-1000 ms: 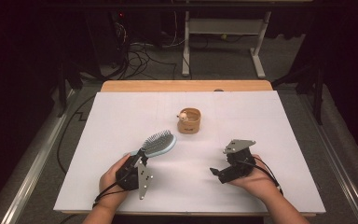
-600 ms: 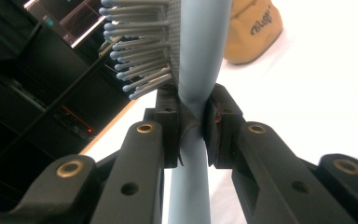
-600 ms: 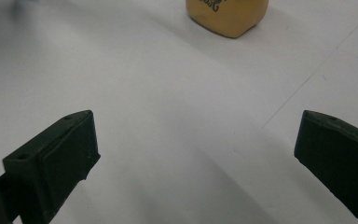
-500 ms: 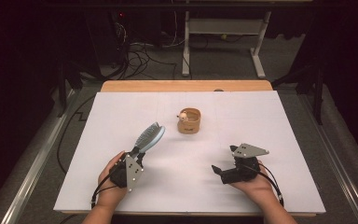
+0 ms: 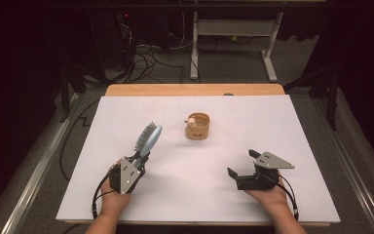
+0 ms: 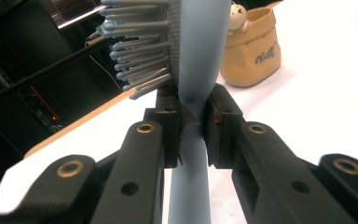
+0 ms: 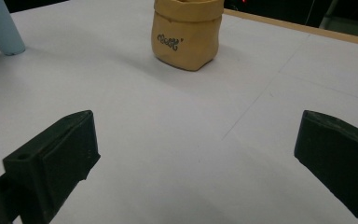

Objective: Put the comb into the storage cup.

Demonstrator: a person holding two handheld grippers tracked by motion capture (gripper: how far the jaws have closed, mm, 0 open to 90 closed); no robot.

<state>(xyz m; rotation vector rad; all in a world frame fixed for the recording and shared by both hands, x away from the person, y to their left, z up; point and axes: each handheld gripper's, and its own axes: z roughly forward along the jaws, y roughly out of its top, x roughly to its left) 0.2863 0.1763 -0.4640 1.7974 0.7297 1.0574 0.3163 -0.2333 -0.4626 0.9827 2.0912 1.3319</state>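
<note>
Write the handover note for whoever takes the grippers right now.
Left gripper: shut on the light blue hairbrush at the handle's neck, brush lifted, head pointing away from the person.
Right gripper: open, empty, low over the white table.
Tan pouch with a small toy figure in it stands mid-table, untouched.
Done: brush picked up.
Left: probably carry the brush to the pouch; right gripper is free to steady it.

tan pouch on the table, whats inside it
A small cream toy figure peeks over the rim of the tan pouch; its lower part and anything else inside are hidden by the pouch wall.
</note>
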